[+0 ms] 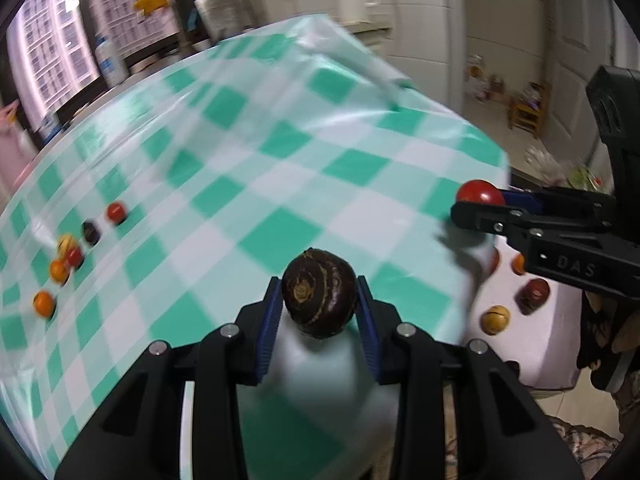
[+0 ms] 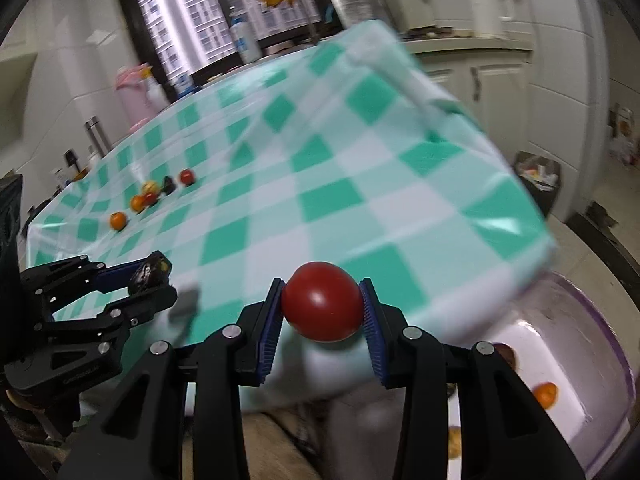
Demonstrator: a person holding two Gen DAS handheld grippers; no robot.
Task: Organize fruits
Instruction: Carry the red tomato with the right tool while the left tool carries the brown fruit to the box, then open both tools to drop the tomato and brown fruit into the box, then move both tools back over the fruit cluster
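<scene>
Right gripper (image 1: pixel 478 204) reads "DAS", jaws pinching a red tomato (image 2: pixel 322 306). Left gripper (image 1: pixel 318 304) jaws pinching a dark brown fruit (image 1: pixel 319 298).

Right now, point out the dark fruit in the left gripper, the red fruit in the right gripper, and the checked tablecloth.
dark fruit (image 1: pixel 319 293), left wrist view, centre of its ringed skin.
red fruit (image 2: pixel 322 306), right wrist view, middle of its front face.
checked tablecloth (image 2: pixel 320 204), right wrist view, a bare green square.
</scene>
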